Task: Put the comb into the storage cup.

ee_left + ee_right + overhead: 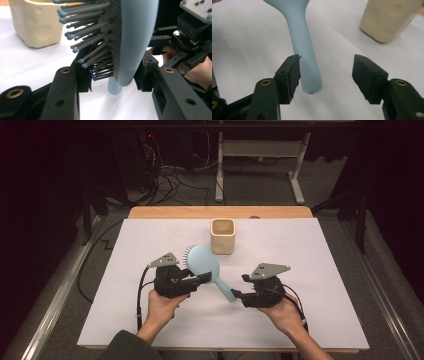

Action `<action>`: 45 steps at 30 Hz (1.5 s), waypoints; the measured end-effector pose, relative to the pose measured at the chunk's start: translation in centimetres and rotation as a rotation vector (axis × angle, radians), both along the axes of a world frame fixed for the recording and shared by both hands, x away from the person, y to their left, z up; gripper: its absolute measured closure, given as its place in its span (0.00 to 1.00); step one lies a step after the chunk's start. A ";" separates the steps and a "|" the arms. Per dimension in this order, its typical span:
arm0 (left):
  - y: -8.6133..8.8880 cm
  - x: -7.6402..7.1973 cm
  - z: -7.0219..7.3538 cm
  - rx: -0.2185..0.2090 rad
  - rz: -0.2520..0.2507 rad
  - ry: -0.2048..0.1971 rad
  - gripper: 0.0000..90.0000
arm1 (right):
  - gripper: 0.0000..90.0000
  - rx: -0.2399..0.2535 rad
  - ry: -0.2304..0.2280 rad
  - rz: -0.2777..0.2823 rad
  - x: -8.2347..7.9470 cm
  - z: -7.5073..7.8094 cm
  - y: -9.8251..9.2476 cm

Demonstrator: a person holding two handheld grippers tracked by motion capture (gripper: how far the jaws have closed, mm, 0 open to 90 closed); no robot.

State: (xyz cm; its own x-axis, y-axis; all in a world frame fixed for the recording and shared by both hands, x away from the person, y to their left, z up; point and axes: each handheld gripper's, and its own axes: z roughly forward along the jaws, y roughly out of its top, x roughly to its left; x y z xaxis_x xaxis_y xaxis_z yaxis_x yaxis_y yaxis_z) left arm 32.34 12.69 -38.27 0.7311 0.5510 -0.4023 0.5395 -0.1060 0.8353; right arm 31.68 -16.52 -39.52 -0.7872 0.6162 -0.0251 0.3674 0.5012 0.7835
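A light blue hairbrush (202,261) with grey bristles is held above the white table sheet (320,255). My left gripper (202,278) is shut on the base of its head, one pad among the bristles and the other on the smooth back (136,37). The handle (303,45) slants down toward my right gripper (240,286). That gripper (325,75) is open, with the handle's end between its jaws, close beside one pad and well apart from the other. In the left gripper view the right gripper's body (190,32) shows behind the brush.
A cream square cup (222,236) stands upright at the back middle of the sheet, just beyond the brush head; it is also in the left gripper view (35,22) and the right gripper view (389,20). A wooden table edge (220,212) runs behind it.
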 end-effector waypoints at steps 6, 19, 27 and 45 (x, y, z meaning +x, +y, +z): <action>0.1 0.4 0.3 0.002 0.008 0.000 0.61 | 0.44 0.043 -0.018 -0.036 -0.7 -0.4 -2.5; 0.3 0.8 0.9 0.016 0.019 -0.017 0.61 | 0.42 0.088 -0.051 -0.112 -1.7 -1.2 -6.6; 0.3 1.3 1.3 0.022 0.029 -0.018 0.61 | 0.42 0.121 -0.056 -0.190 -2.5 -2.3 -9.4; 0.2 2.6 3.1 0.027 0.054 -0.040 0.61 | 0.37 0.198 -0.088 -0.260 -4.2 -4.7 -13.0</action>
State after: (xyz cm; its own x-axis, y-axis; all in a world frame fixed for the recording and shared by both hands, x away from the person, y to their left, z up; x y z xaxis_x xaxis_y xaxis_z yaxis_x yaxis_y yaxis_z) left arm 34.91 12.86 -35.21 0.7156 0.6002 -0.3573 0.5109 -0.1009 0.8537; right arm 27.53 -29.50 -44.22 -0.6029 0.7960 0.0542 0.3901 0.2348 0.8903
